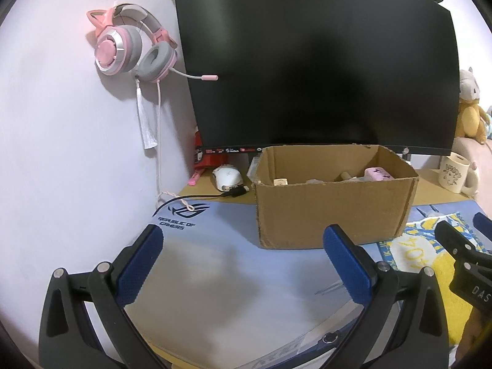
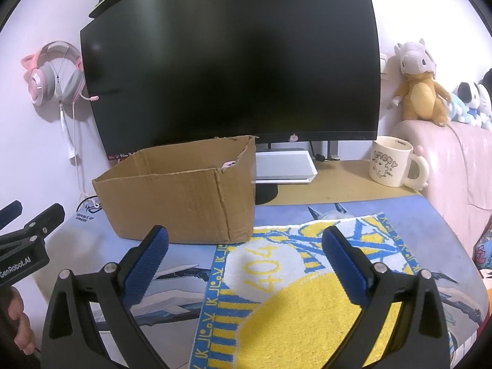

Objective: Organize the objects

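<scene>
An open cardboard box [image 1: 335, 212] [image 2: 181, 200] stands on the blue desk mat [image 1: 215, 246] in front of the dark monitor [image 1: 316, 70]. Inside it lie a pink item [image 1: 378, 173] and some small pale pieces. My left gripper [image 1: 243, 264] hovers open over the mat, short of the box, with nothing between its fingers. My right gripper [image 2: 246, 261] is open too, above a yellow, white and blue towel [image 2: 292, 292] spread to the right of the box. Each gripper shows at the edge of the other's view.
A white mouse [image 1: 227, 178] and a black cable lie left of the box. A cream mug [image 2: 392, 164] stands at the back right. Pink headphones [image 1: 129, 49] hang on the wall. Plush toys [image 2: 418, 92] sit on a pink sofa arm at right.
</scene>
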The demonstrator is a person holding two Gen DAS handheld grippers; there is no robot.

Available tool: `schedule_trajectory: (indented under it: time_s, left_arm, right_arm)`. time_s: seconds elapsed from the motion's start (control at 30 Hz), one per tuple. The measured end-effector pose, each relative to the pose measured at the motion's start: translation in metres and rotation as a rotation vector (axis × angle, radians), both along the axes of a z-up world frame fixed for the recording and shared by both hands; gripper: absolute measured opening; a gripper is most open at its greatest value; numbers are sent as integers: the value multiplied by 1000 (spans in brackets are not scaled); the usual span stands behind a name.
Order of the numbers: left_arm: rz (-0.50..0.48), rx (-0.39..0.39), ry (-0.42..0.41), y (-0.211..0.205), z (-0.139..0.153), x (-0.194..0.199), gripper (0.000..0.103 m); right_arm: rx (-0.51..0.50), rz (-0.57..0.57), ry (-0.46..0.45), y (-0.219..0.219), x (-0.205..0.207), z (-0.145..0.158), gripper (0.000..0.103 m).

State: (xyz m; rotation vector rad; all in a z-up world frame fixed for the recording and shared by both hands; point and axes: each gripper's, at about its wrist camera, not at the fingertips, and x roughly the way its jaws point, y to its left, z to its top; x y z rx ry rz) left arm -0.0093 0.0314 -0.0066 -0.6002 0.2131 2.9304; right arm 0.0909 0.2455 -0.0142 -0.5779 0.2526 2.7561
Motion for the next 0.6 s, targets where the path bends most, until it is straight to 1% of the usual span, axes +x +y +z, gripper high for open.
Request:
schedule_trajectory:
  time_s: [0.17, 0.4, 0.6]
  left_arm:
    - [1, 1, 2, 1, 0, 1, 103]
    - [5, 31, -7, -4, 2, 0, 103]
    - [15, 32, -11, -6, 1, -2, 103]
  right_arm:
    - [-1, -1, -1, 2, 1, 1, 103]
    - [-9, 1, -4, 4, 0, 0, 103]
    - [-4, 4, -9, 3, 0, 0, 103]
